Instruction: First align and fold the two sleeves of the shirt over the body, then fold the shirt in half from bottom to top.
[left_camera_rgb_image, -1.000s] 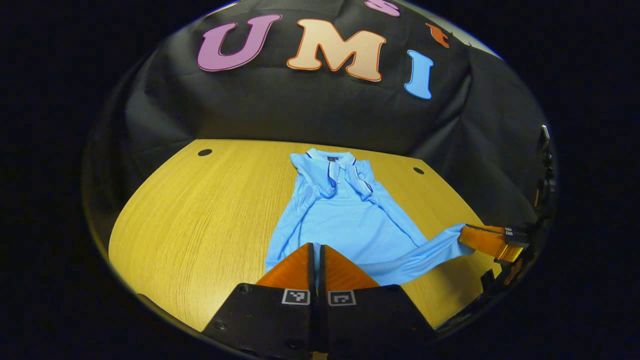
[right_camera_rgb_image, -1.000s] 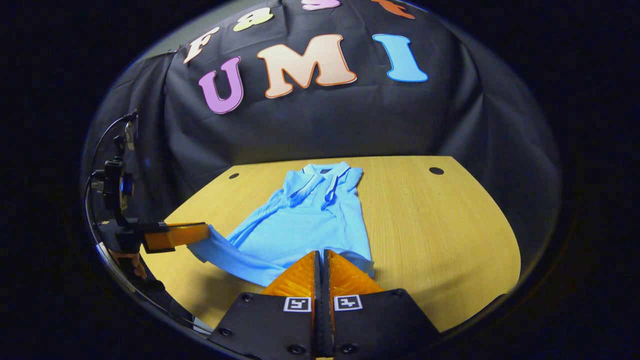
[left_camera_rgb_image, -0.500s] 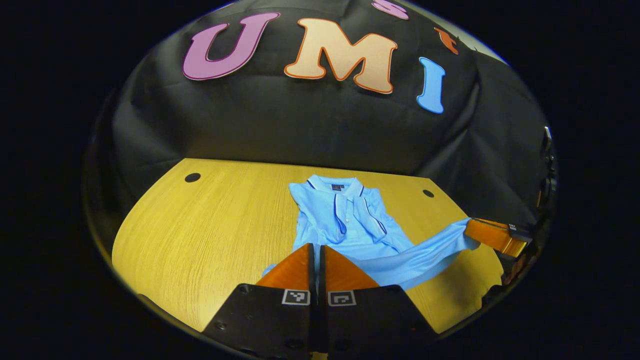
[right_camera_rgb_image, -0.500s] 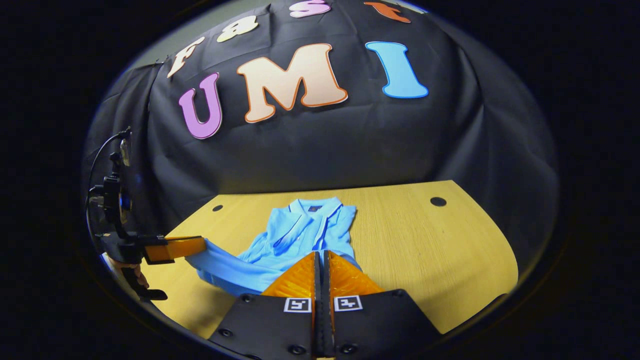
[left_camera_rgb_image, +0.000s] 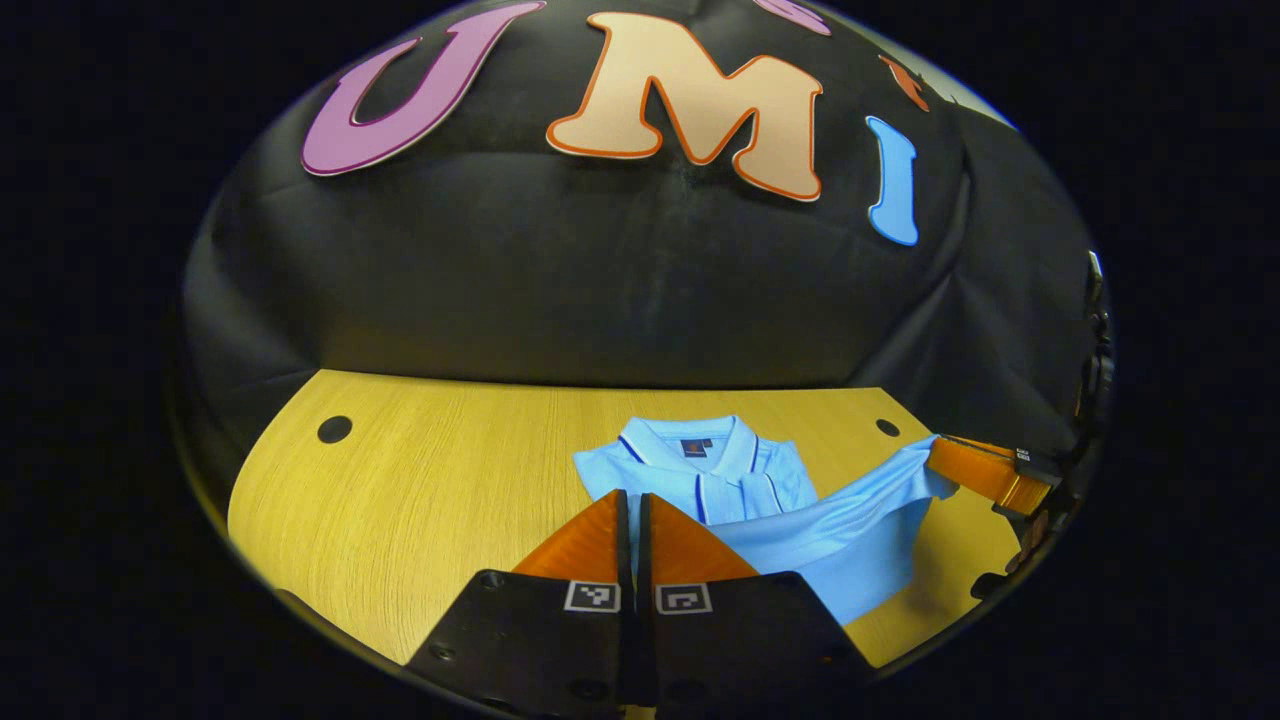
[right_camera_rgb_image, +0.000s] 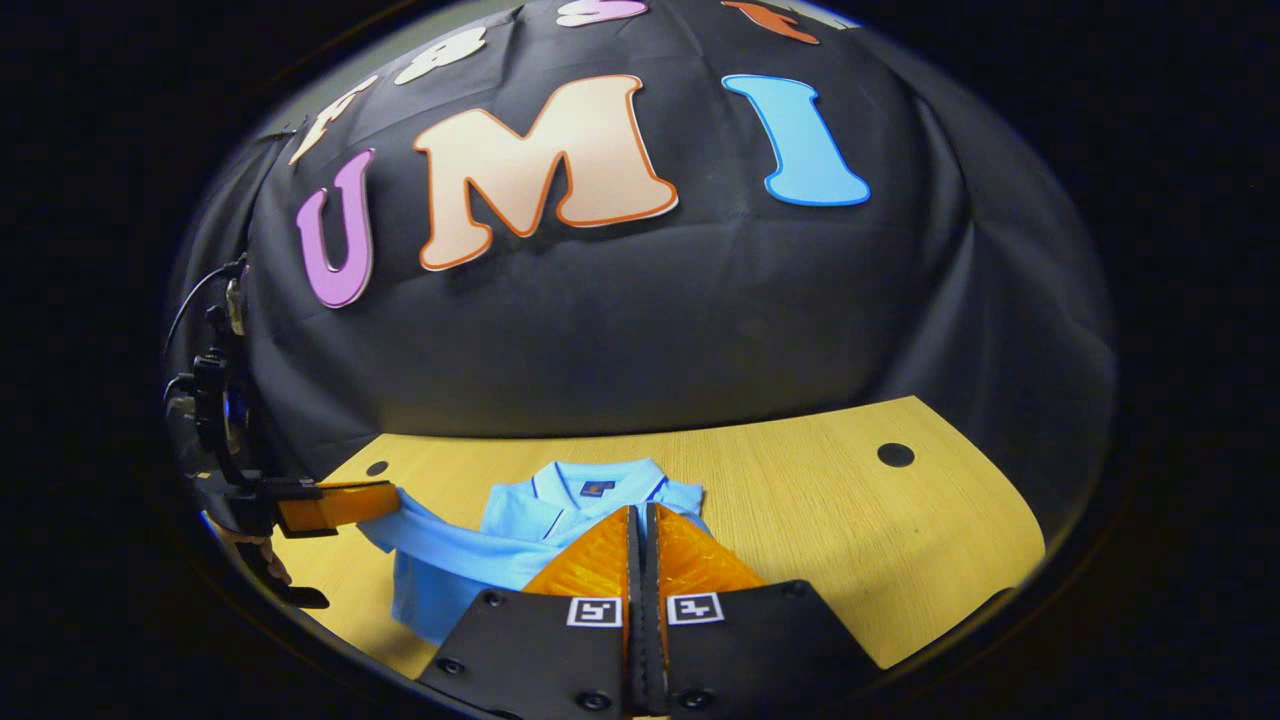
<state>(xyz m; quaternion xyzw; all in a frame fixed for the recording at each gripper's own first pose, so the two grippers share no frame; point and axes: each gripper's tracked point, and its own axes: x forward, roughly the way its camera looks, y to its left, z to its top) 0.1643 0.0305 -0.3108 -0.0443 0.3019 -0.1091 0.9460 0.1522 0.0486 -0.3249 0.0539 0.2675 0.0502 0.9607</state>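
Now each hand-held gripper, left (left_camera_rgb_image: 630, 500) and right (right_camera_rgb_image: 640, 512), pinches the blue shirt's (left_camera_rgb_image: 850, 545) hem above the table (left_camera_rgb_image: 430, 500)

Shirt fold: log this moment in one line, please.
stage: bottom-to-top fold | shirt: hem lifted off table, collar flat | left tongs: shut on hem | right tongs: shut on hem
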